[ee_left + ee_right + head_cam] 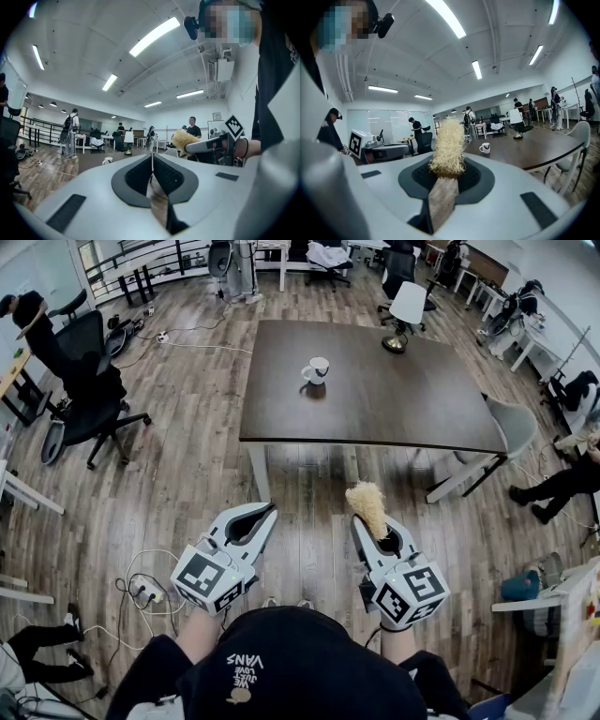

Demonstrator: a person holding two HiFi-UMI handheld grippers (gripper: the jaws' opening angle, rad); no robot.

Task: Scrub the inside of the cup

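A white cup (pixel 316 370) stands near the middle of a dark brown table (pixel 375 418), far ahead of both grippers; it also shows small in the left gripper view as the cup (pixel 108 161) and in the right gripper view as the cup (pixel 485 148). My right gripper (pixel 368 517) is shut on a straw-coloured fibre scrubber (pixel 367 507), whose tuft (pixel 448 147) sticks out past the jaws. My left gripper (pixel 269 513) is shut with nothing in it, its jaws meeting in a thin line (pixel 152 165). Both are held level over the wooden floor, short of the table's near edge.
A black office chair (pixel 84 381) stands at the left, a grey chair (pixel 511 432) at the table's right corner. A brass-coloured object (pixel 394 343) sits on the table's far side. A power strip and cables (pixel 141 592) lie on the floor at my left. Several people are around the room.
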